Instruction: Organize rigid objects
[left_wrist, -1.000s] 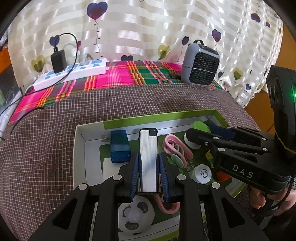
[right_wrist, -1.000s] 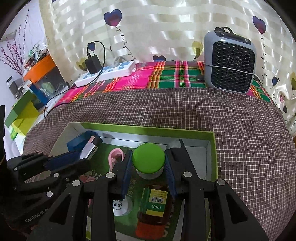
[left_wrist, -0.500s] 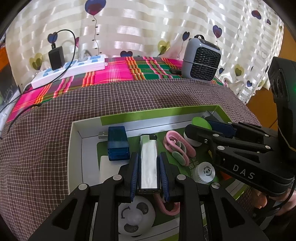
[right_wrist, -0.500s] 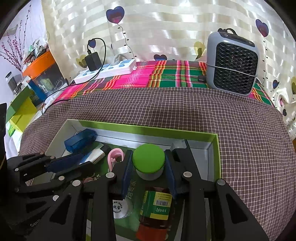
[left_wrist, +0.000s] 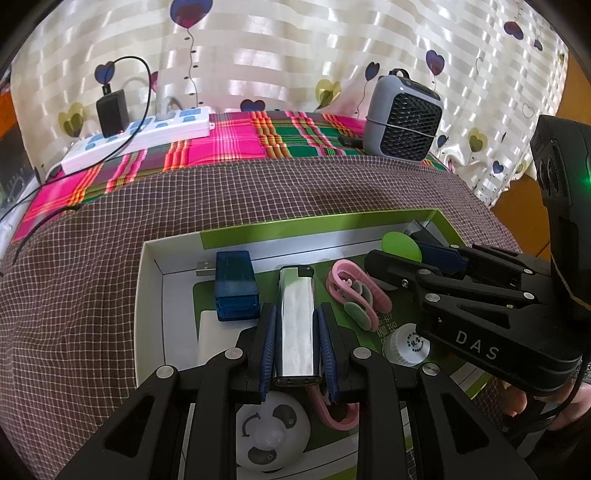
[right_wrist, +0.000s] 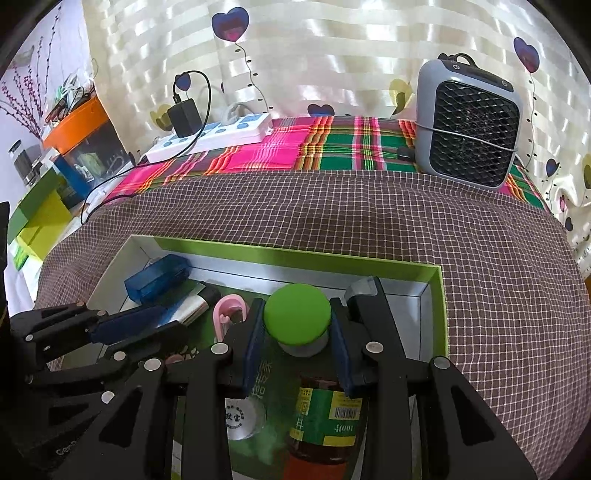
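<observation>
A green-rimmed white box (left_wrist: 369, 218) lies on the checked cloth. My left gripper (left_wrist: 295, 325) is shut on a silver lighter (left_wrist: 297, 325), held low inside the box beside a blue USB device (left_wrist: 236, 290) and pink clips (left_wrist: 354, 291). My right gripper (right_wrist: 297, 332) is shut on the green cap (right_wrist: 297, 317) of a brown bottle (right_wrist: 325, 424), upright in the box's right part. The right gripper also shows in the left wrist view (left_wrist: 406, 266), and the left gripper in the right wrist view (right_wrist: 129, 325).
A white panda-face disc (left_wrist: 271, 432) and a white bottle cap (left_wrist: 406, 345) lie in the box. A grey fan heater (right_wrist: 467, 123) and a white power strip with a black adapter (right_wrist: 214, 133) stand at the back on the plaid cloth. Shelves are at the left.
The left gripper has lowered the lighter into the box. The right gripper has moved back slightly with the bottle still held.
</observation>
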